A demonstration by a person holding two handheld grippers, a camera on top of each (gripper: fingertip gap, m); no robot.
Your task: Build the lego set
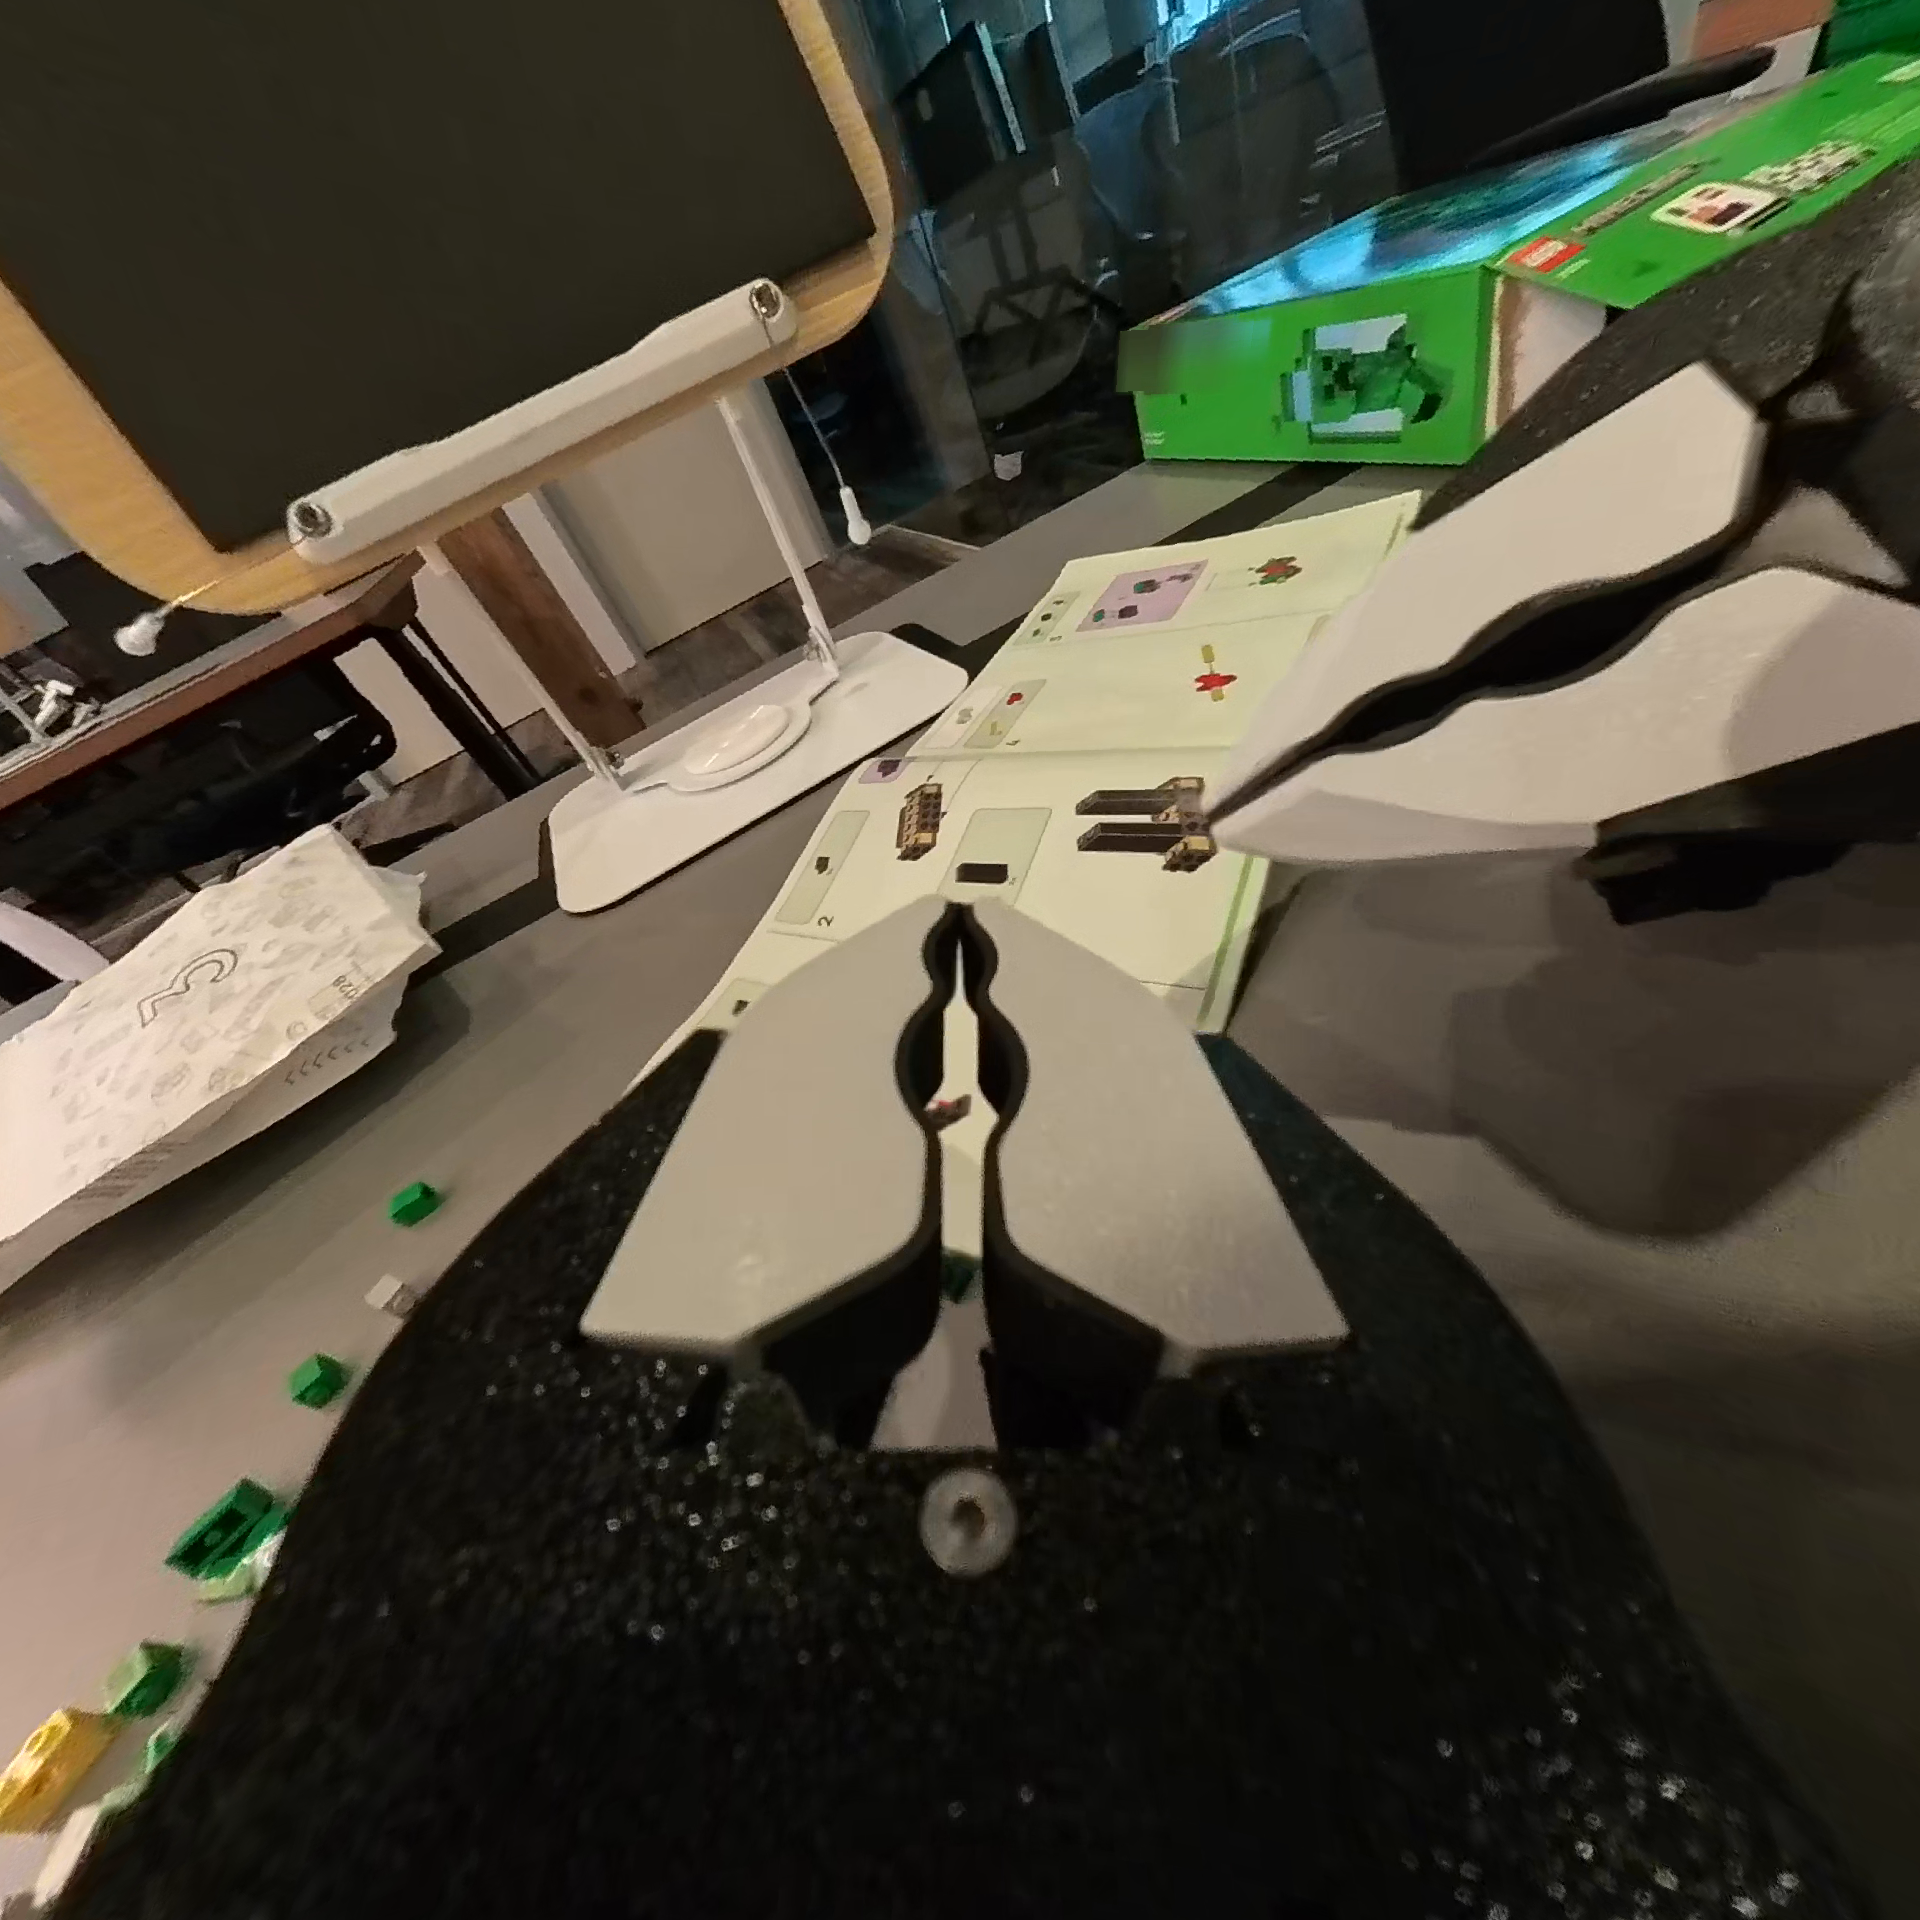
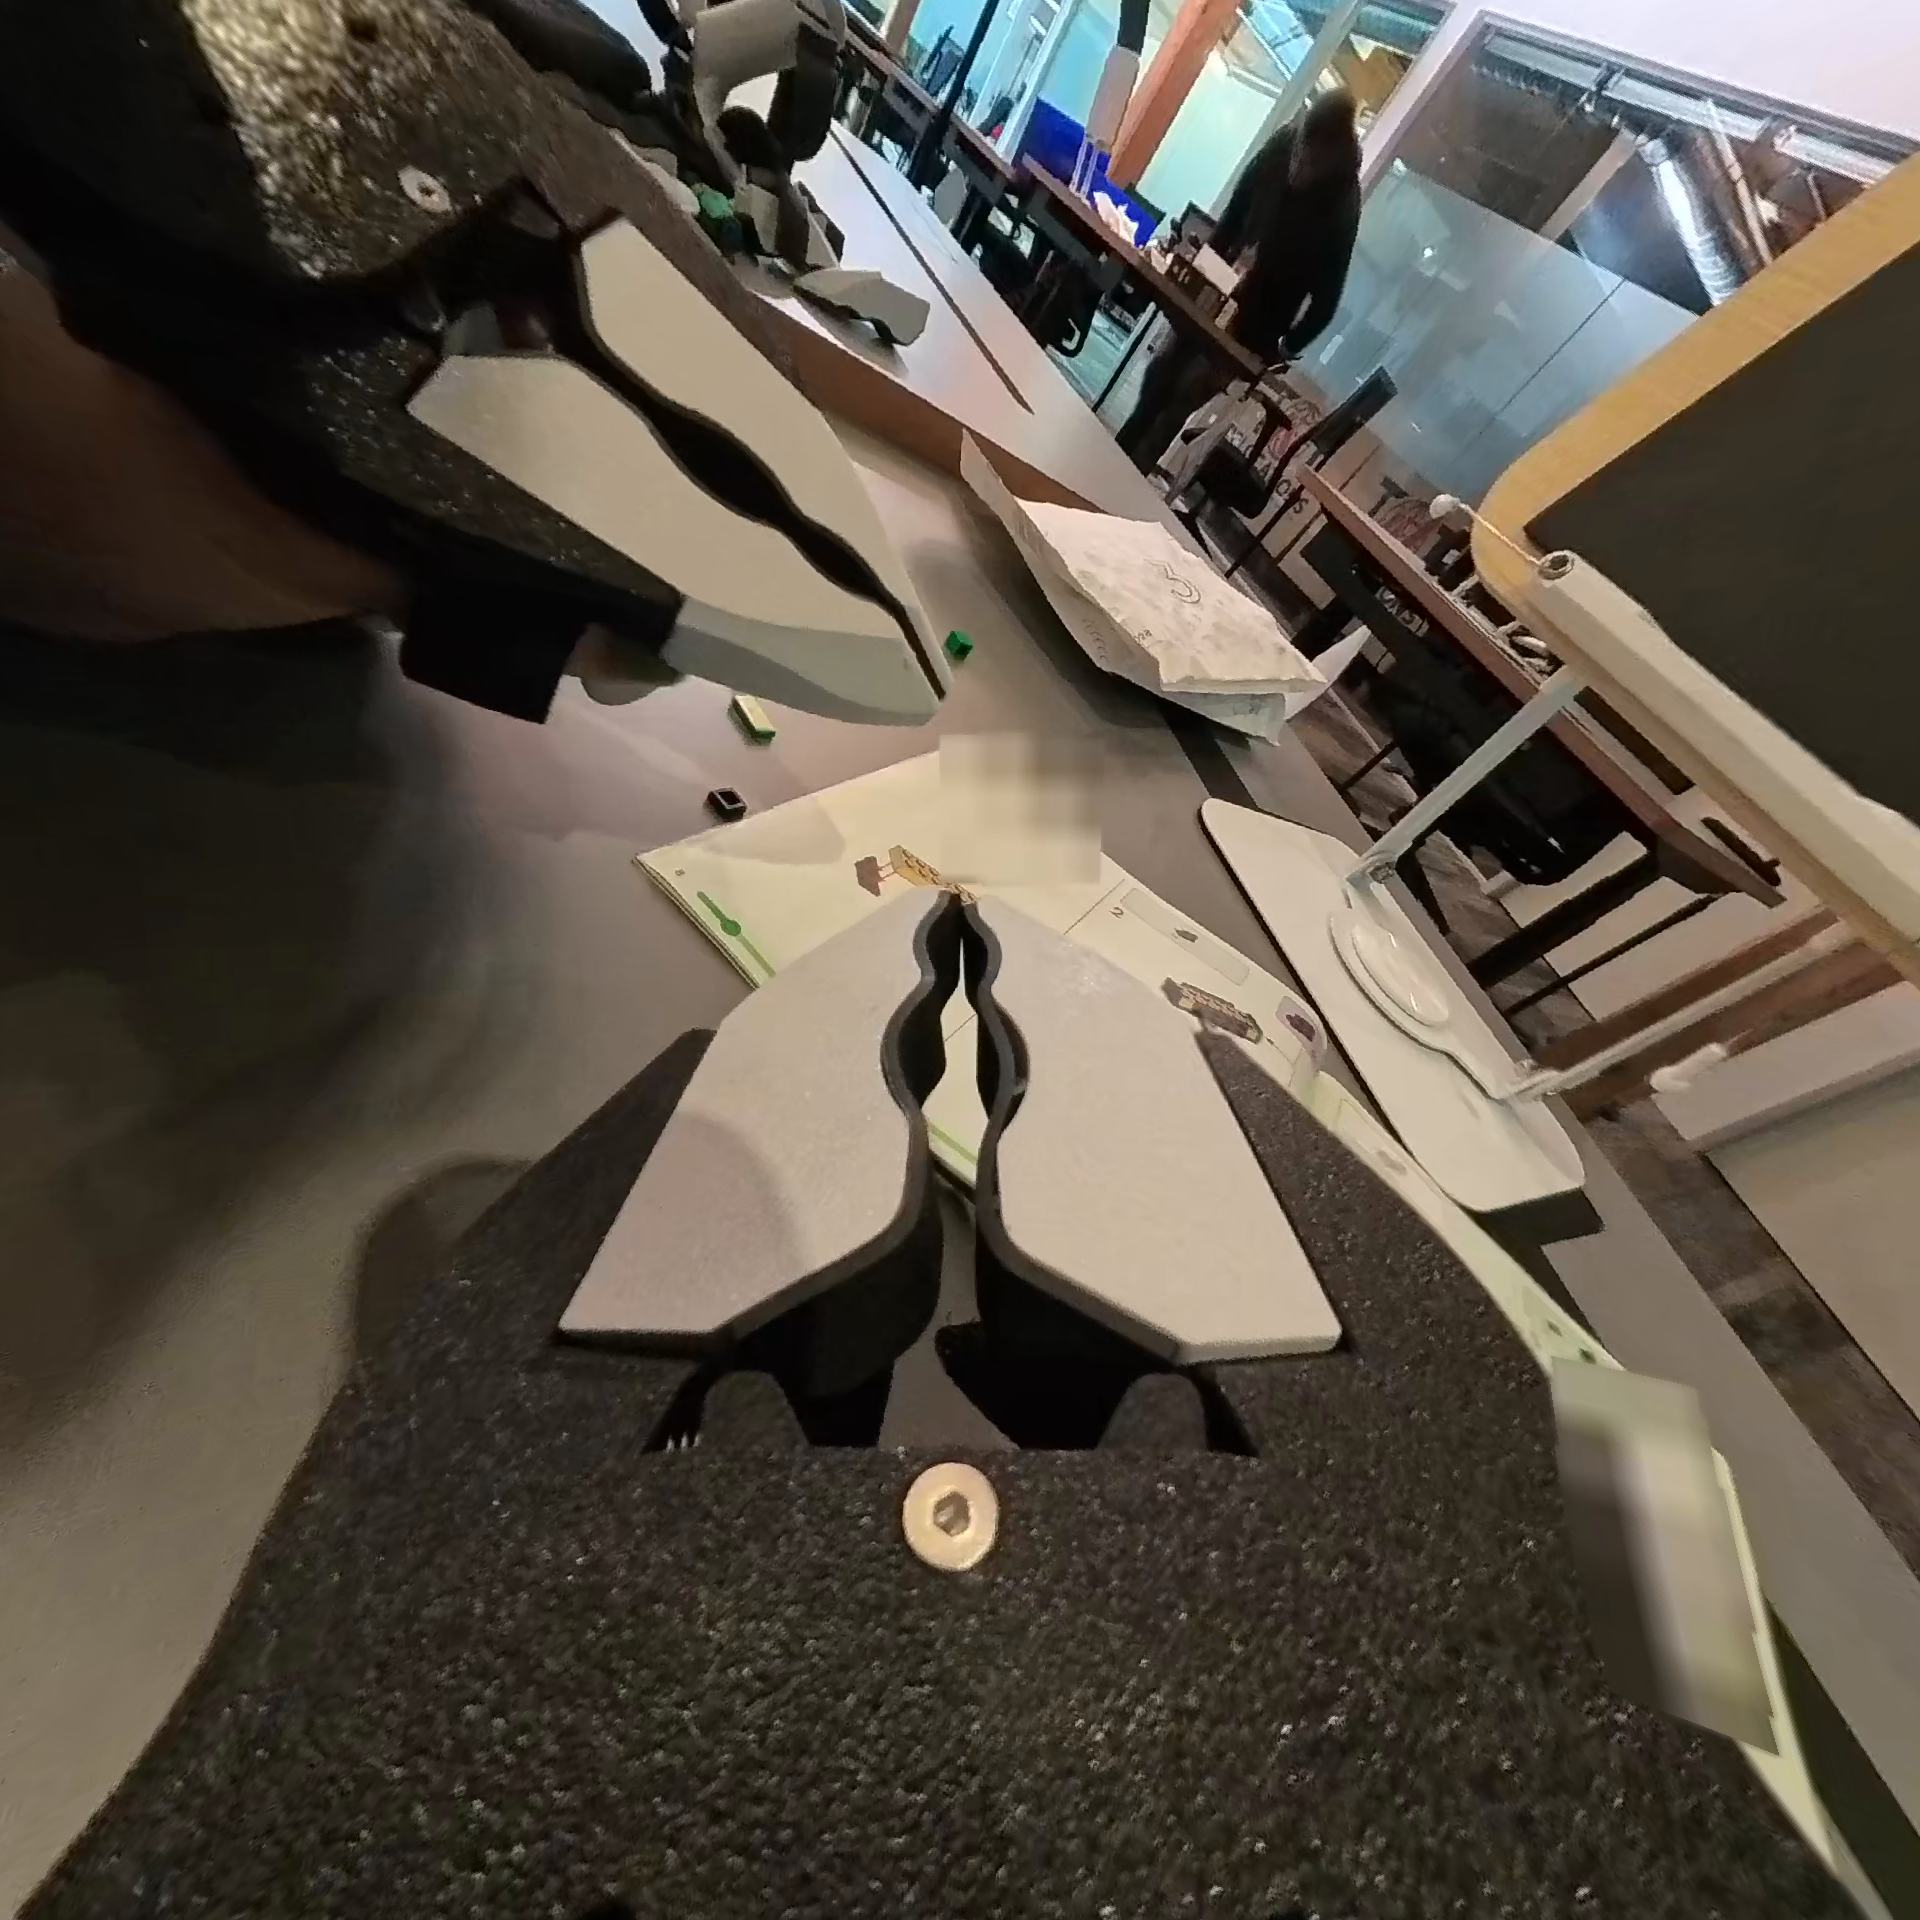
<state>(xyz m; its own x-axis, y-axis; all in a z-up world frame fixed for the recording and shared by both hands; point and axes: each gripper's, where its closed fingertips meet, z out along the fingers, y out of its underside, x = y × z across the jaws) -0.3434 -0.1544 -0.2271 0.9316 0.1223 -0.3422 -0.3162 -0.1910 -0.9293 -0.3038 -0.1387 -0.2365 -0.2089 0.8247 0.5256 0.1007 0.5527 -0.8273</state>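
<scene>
The open instruction booklet (image 1: 1122, 707) lies on the grey table (image 1: 520, 1091). My left gripper (image 1: 958, 914) is shut and hovers over the booklet's near edge; I see nothing held in it. My right gripper (image 1: 1214, 823) comes in from the right, shut, with its tips over a printed black-and-tan build picture. In the right wrist view my right gripper (image 2: 956, 906) is shut above the booklet (image 2: 810, 862), and my left gripper (image 2: 930, 681) hangs shut at upper left. Loose green bricks (image 1: 416, 1203) and a yellow brick (image 1: 52, 1766) lie at the left.
The green set box (image 1: 1351, 343) lies at the back right. A crumpled paper parts bag (image 1: 208, 1029) sits left. A white stand base (image 1: 748, 769) carries a dark panel (image 1: 416, 208). A small black piece (image 2: 727, 800) and a green brick (image 2: 958, 646) lie beyond the booklet. A person (image 2: 1299, 208) stands far off. The gap from one gripper's tips to the other's is roughly 5 centimeters. Between my left fingertips and the yellow brick (image 1: 52, 1766) there is roughly 25 centimeters.
</scene>
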